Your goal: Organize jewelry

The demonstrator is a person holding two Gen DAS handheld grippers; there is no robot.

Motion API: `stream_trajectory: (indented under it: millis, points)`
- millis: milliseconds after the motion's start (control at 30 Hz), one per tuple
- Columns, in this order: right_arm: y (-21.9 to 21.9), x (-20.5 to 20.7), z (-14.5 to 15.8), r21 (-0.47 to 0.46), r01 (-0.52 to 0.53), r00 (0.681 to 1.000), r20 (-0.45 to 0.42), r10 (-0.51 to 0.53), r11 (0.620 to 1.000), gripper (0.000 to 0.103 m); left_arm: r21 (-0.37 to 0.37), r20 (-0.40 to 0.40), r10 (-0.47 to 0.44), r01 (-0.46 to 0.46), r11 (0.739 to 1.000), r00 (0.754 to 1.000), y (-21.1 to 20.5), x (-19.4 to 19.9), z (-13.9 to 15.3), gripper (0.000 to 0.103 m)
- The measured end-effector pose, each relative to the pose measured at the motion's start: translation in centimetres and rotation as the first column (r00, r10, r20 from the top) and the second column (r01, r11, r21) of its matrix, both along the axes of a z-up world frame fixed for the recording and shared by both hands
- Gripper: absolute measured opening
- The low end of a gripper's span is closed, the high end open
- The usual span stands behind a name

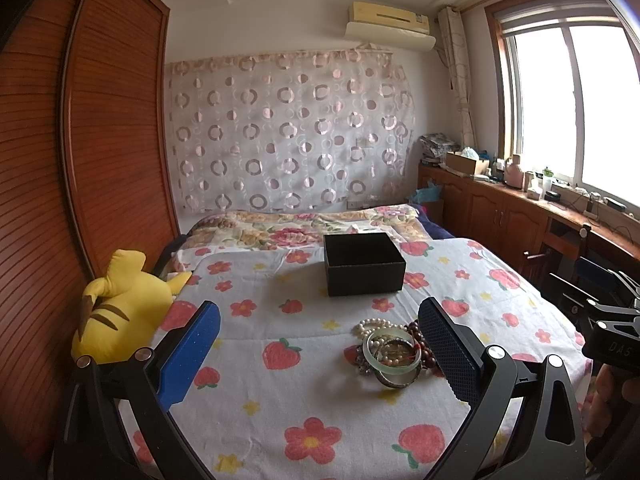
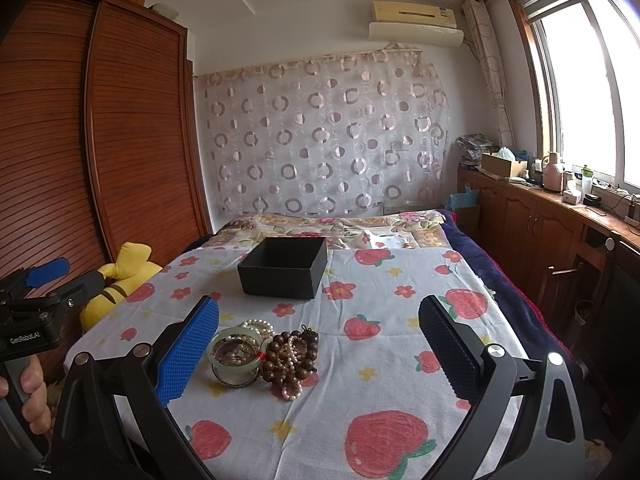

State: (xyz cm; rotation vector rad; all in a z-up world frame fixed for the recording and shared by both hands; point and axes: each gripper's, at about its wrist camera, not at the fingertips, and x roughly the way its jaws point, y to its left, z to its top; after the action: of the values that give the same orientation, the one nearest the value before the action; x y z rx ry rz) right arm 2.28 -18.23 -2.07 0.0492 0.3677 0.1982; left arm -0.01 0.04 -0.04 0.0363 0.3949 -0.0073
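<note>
While nothing has yet gone into the box, the tangled heap of jewelry [image 2: 264, 356] is lying on the strawberry-and-flower printed bedspread [image 2: 400, 364], near the foot of the bed and well short of the open black rectangular cardboard box [image 2: 282, 268] sitting farther up the bed, probably set there as the place to sort the pieces into. Within the heap I am counting one pale green jade bangle [image 2: 236, 350], one darker metal bangle partly under it, at least one white pearl strand [image 1: 374, 325] and one string of dark brown wooden beads [image 2: 294, 354], though the tangle is hiding any more. Both tools are hanging above the bed with nothing between their fingers: the left gripper [image 1: 320, 354] is spread wide with the heap just inside its right finger, and the right gripper [image 2: 320, 354] is equally wide with the heap beside its left finger. One yellow plush toy [image 1: 120, 308] is resting at the bed's left edge.
</note>
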Motion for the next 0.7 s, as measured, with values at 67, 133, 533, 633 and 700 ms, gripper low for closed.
stream_trajectory:
  millis: [67,133,533,633,700]
  points:
    - [0.0,0.1,-0.2,-0.002,-0.005,1.000,-0.007,0.005,1.000,0.101,-0.001,-0.005,-0.002,0.002,1.000,1.000,0.0,0.2,1.1,0.096]
    - [1.1,0.6,-0.5,-0.006,-0.020,1.000,-0.019,0.020,1.000,0.101,-0.006,-0.017,-0.008,0.008,1.000,1.000,0.0,0.3,1.4,0.096]
    - [0.9,2.5,-3.6,-0.027,-0.079,0.989,-0.127,0.075,0.997,0.071,-0.051,-0.143,-0.095,0.089,0.995,0.985,0.3,3.1,-4.3,0.096]
    - [1.0,3.1,-4.5,-0.028,-0.099,0.983,-0.156,0.094,0.995,0.065,-0.072,-0.166,-0.122,0.111,0.991,0.979,0.6,3.9,-5.2,0.096]
    - [1.1,3.4,-5.2,-0.030,-0.118,0.978,-0.174,0.111,0.993,0.062,-0.085,-0.182,-0.141,0.127,0.988,0.973,0.6,4.3,-5.7,0.087]
